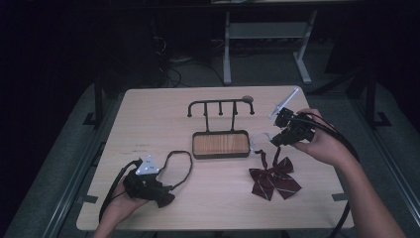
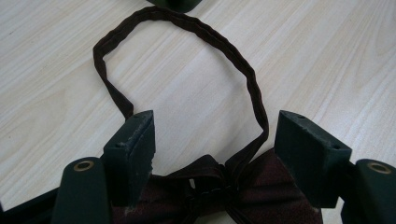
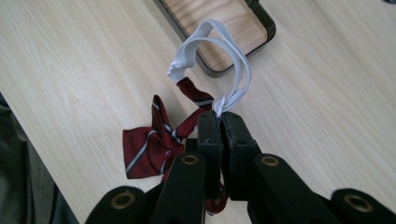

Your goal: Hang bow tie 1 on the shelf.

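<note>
One wooden table (image 1: 163, 106) carries one black hook stand (image 1: 221, 130) with a wood-inlaid base. Two bow ties lie on it: a striped red bow tie (image 1: 274, 181) at the right, a dark bow tie (image 2: 210, 189) at the left. The right gripper (image 3: 220, 123) is clenched on the red tie's white elastic strap (image 3: 210, 37). The left gripper (image 2: 215, 144) stands released, straddling the dark tie's loop (image 2: 187, 28). No writing is legible.
</note>
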Motion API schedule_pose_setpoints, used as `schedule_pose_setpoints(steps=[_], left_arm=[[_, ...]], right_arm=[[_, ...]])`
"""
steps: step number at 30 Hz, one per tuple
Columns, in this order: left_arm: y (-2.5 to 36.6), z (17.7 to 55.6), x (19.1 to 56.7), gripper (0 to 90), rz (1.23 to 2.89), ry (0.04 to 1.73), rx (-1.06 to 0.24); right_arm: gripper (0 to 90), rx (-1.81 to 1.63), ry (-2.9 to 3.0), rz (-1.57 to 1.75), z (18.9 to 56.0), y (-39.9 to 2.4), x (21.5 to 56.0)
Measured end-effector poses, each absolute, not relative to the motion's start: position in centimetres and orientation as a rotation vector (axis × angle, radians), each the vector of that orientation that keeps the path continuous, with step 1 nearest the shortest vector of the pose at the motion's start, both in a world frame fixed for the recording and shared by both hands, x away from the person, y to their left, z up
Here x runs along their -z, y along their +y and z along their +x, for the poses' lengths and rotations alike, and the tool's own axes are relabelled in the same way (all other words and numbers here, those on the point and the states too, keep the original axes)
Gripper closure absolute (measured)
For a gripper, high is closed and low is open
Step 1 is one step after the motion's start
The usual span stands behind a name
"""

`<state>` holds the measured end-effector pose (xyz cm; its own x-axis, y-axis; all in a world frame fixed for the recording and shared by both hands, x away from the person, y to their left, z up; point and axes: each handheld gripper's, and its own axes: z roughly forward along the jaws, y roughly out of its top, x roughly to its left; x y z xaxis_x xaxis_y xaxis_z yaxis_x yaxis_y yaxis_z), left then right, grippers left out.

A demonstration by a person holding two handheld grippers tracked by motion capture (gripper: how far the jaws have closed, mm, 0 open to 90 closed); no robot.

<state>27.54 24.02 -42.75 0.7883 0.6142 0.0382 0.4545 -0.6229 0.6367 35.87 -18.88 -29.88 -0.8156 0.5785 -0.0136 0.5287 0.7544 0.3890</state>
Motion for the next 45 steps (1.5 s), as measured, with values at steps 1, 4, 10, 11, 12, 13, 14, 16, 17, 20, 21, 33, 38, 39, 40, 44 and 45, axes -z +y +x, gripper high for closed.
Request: schedule_pose_setpoints(steps=[1, 4, 10, 11, 12, 13, 14, 16, 17, 20, 21, 33, 38, 39, 40, 44, 45], left_arm=[[24.0, 27.6, 42.8, 29.7, 2.351, 0.793, -0.331], [23.9, 27.6, 42.9, 29.7, 2.352, 0.795, -0.332], [23.9, 27.6, 42.9, 29.7, 2.358, 0.794, -0.329], [23.9, 27.6, 42.9, 29.7, 2.357, 0.794, -0.329], [23.9, 27.6, 42.9, 29.7, 2.357, 0.795, -0.329], [23.9, 27.6, 43.0, 29.7, 2.352, 0.795, -0.331], [23.9, 27.6, 42.9, 29.7, 2.354, 0.795, -0.328], [24.0, 27.6, 42.9, 29.7, 2.355, 0.795, -0.326], [24.0, 27.6, 42.9, 29.7, 2.355, 0.795, -0.326], [24.0, 27.6, 42.9, 29.7, 2.356, 0.794, -0.326], [24.0, 27.6, 42.9, 29.7, 2.353, 0.801, -0.322], [24.0, 27.6, 42.9, 29.7, 2.360, 0.793, -0.321], [24.0, 27.6, 42.9, 29.7, 2.360, 0.793, -0.319], [24.0, 27.6, 42.9, 29.7, 2.360, 0.793, -0.319], [24.0, 27.6, 42.9, 29.7, 2.361, 0.792, -0.319], [24.0, 27.6, 42.9, 29.7, 2.361, 0.792, -0.317], [24.0, 27.6, 42.9, 29.7, 2.362, 0.792, -0.316]], right_arm=[[86.9, -0.570, 2.814, 0.894, 35.9, -18.9, 29.7], [86.9, -0.581, 2.809, 0.885, 36.1, -18.8, 29.2], [87.0, -0.601, 2.811, 0.876, 36.4, -18.4, 28.3], [87.0, -0.600, 2.813, 0.873, 36.5, -18.4, 28.3], [87.0, -0.601, 2.813, 0.875, 36.6, -18.4, 28.2], [86.9, -0.603, 2.812, 0.879, 36.7, -18.4, 28.1], [86.9, -0.611, 2.812, 0.882, 36.8, -18.4, 27.9], [87.0, -0.624, 2.814, 0.881, 36.9, -18.4, 27.6], [87.0, -0.627, 2.812, 0.881, 37.0, -18.3, 27.5], [87.0, -0.623, 2.811, 0.878, 37.3, -18.2, 27.0], [86.9, -0.622, 2.807, 0.880, 37.3, -18.1, 26.9], [86.9, -0.639, 2.796, 0.901, 38.9, -17.7, 25.4], [86.9, -0.631, 2.796, 0.916, 39.5, -17.5, 25.2], [86.9, -0.631, 2.797, 0.919, 39.6, -17.4, 25.2], [87.0, -0.631, 2.795, 0.919, 39.7, -17.4, 25.2], [86.9, -0.636, 2.792, 0.929, 40.1, -17.2, 25.0], [86.9, -0.639, 2.793, 0.932, 40.2, -17.2, 24.9]])
